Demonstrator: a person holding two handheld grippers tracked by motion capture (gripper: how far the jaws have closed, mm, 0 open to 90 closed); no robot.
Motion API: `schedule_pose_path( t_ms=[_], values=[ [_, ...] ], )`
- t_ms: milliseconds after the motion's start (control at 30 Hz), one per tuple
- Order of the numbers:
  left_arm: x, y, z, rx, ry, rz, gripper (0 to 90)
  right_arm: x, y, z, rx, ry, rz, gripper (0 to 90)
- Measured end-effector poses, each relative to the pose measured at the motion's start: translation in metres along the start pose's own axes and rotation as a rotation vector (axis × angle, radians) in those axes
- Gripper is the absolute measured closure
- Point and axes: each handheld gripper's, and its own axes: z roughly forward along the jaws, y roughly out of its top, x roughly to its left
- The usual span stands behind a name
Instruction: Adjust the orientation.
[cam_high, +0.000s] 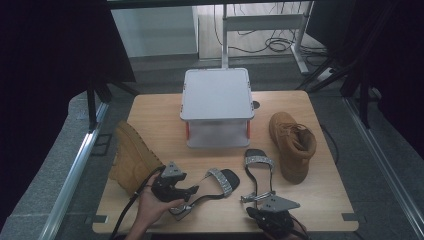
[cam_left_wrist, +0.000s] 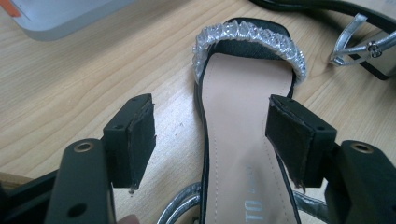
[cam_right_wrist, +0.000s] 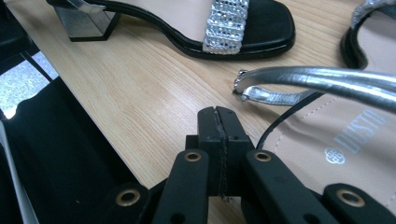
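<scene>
Two black sandals with rhinestone straps lie on the front half of a pale wooden bench (cam_high: 150, 107), which is the largest item present. Behind them, at the bench's middle rear, stands a grey two-tier stand (cam_high: 216, 95) with red posts. A tan suede boot (cam_high: 131, 157) lies tipped on its side at the left edge; its mate, the second tan boot (cam_high: 292, 142), stands upright at the right, well apart from the first.

The left sandal (cam_high: 215, 185) lies with its toe pointing right and its silver block heel near the front edge. The right sandal (cam_high: 258, 172) lies with its toe pointing away toward the stand, and its silver ankle strap (cam_right_wrist: 322, 79) is raised above the insole.

The left gripper (cam_high: 186, 189), held in a hand (cam_high: 150, 205), hangs over the left sandal. In the left gripper view its fingers (cam_left_wrist: 133, 140) stand wide apart: the insole runs up between them, the right finger sits over the sandal's edge, the left finger over bare wood beside it. Neither pad presses on the shoe.

The right gripper (cam_right_wrist: 219, 121) sits at the front edge, just beside the heel end of the right sandal. Its fingers are pressed together with nothing between them; the insole and ankle strap lie just to their right, apart from the tips.
</scene>
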Motion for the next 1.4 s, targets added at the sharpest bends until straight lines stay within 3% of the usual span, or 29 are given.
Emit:
schedule_pose_path(
  t_ms=[467,800,1400],
  values=[
    [0.001,0.0,0.001,0.016,-0.002,0.002,32.9,-0.011,-0.012,-0.016,-0.009,-0.042,0.033,89.2],
    [0.0,0.0,0.002,0.021,0.001,0.003,32.8,-0.03,-0.025,-0.035,-0.027,-0.092,0.08,89.2],
    [0.0,-0.001,0.003,0.022,0.003,-0.003,32.8,-0.059,-0.043,-0.064,-0.041,-0.141,0.14,89.3]
  ],
)
